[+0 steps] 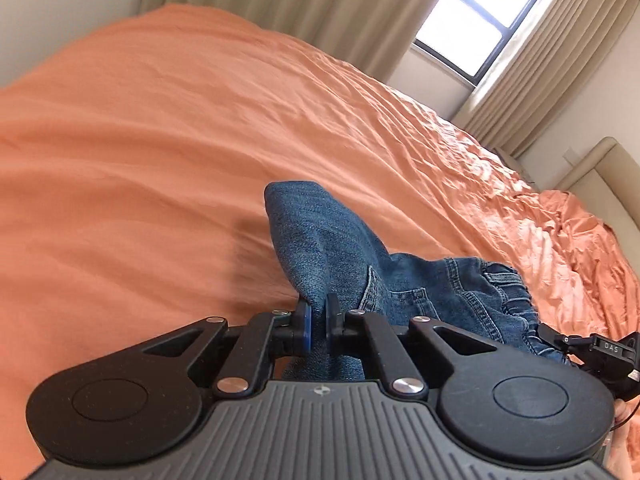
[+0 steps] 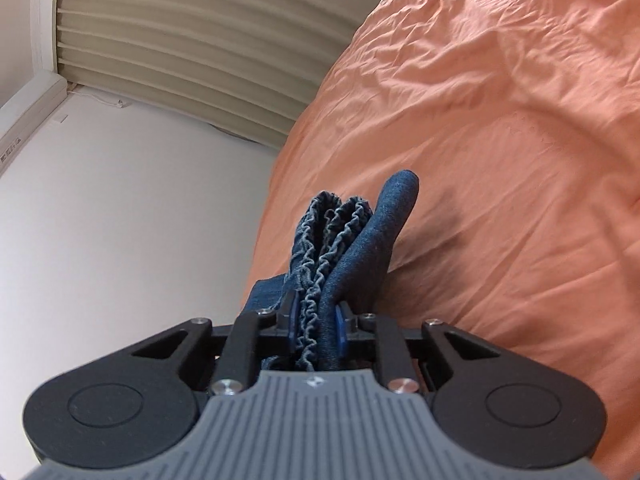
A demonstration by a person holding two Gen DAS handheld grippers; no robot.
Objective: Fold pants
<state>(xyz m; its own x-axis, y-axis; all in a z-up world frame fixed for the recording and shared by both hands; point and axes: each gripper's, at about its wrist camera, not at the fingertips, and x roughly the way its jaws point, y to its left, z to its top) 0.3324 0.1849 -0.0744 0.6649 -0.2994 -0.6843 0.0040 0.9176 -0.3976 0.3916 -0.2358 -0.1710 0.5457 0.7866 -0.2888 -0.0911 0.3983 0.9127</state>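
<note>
Blue denim pants (image 1: 340, 240) hang lifted above an orange bed cover (image 1: 160, 140). My left gripper (image 1: 319, 322) is shut on a fold of the denim, which rises past its blue pads. To the right in that view the ruffled elastic waistband (image 1: 508, 304) runs toward the other gripper's tip (image 1: 560, 336). In the right wrist view my right gripper (image 2: 316, 326) is shut on the bunched waistband (image 2: 324, 240) together with a smooth denim fold (image 2: 384, 224) that sticks up beyond the pads. The rest of the pants is hidden below both grippers.
The orange bed cover (image 2: 500, 120) is wrinkled and fills most of both views. Beige curtains (image 1: 280, 4) and a bright window (image 1: 472, 20) stand behind the bed. A pale headboard (image 1: 600, 176) is at far right. White wall (image 2: 120, 200) lies left of the bed edge.
</note>
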